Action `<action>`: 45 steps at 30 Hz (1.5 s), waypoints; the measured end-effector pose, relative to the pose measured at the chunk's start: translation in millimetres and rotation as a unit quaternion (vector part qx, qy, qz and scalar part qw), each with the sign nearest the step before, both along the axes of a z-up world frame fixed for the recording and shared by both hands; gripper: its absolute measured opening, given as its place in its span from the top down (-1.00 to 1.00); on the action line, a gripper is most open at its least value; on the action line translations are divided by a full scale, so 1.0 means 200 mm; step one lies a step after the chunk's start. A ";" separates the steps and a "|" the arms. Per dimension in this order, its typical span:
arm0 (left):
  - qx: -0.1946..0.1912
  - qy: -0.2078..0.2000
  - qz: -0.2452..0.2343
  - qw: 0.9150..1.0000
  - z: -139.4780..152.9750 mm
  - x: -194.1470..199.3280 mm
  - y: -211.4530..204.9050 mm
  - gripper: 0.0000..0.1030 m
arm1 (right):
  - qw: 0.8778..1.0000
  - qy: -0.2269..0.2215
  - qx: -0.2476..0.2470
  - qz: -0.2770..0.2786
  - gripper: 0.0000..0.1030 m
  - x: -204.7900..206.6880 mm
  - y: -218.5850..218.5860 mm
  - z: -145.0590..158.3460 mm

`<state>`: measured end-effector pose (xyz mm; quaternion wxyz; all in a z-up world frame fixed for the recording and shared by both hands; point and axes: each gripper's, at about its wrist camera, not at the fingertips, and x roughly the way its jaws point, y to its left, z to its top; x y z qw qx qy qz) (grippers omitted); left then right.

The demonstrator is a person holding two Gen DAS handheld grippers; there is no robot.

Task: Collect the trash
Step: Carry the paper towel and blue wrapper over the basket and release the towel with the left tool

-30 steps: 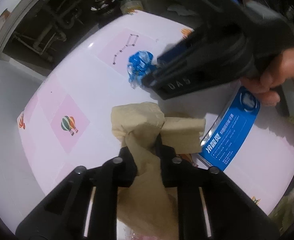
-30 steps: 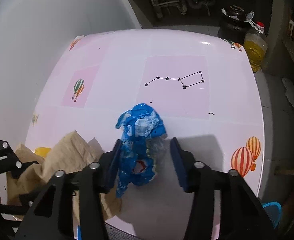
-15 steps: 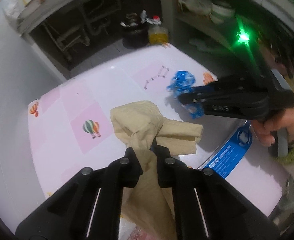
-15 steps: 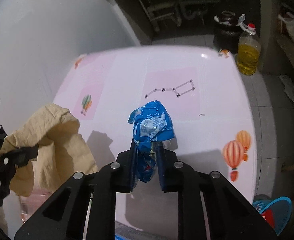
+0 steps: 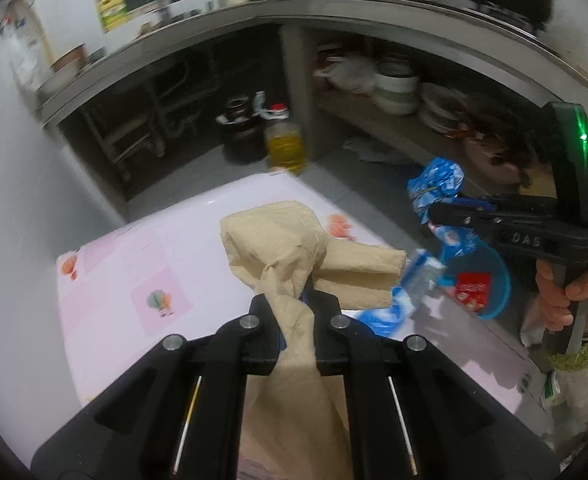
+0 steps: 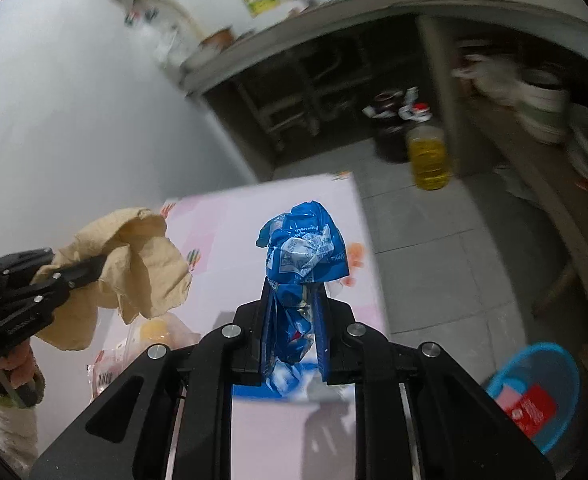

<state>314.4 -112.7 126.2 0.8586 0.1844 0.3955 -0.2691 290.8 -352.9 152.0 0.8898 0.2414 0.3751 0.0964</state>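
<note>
My left gripper (image 5: 296,306) is shut on a crumpled tan paper towel (image 5: 290,248), held up above the pink table (image 5: 134,276). The same towel (image 6: 134,256) and left gripper (image 6: 86,270) show at the left of the right wrist view. My right gripper (image 6: 294,304) is shut on a crumpled blue plastic wrapper (image 6: 302,248), lifted off the table. From the left wrist view that wrapper (image 5: 436,188) hangs from the right gripper (image 5: 434,216) past the table's right edge. A blue bin (image 6: 534,392) with red trash sits on the floor at lower right; the bin (image 5: 478,284) lies below the wrapper.
A blue-and-white box (image 5: 410,284) lies on the table near its right edge. A clear food packet (image 6: 142,344) rests at the table's left. On the floor stand a yellow oil bottle (image 6: 428,160) and a dark jar (image 6: 390,136). Shelves with bowls (image 5: 394,88) run along the right.
Both grippers have risen off the table with their trash. The right gripper closed on the blue wrapper and swung right toward the bin. The left one lifted the towel and tilted upward.
</note>
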 end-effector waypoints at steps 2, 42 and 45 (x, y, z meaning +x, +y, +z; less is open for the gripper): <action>0.001 0.001 -0.020 1.000 -0.01 -0.05 -0.07 0.91 | 1.000 0.002 0.007 -0.025 0.65 -0.13 -0.08 -0.01; 0.070 0.350 -0.104 0.928 -1.44 -0.28 -1.97 0.53 | 0.918 0.225 0.068 -0.319 0.65 -1.03 -1.00 -1.21; 0.064 0.349 -0.088 0.931 -1.51 -0.22 -2.04 -0.05 | 0.913 0.233 0.071 -0.327 0.65 -1.05 -1.03 -1.25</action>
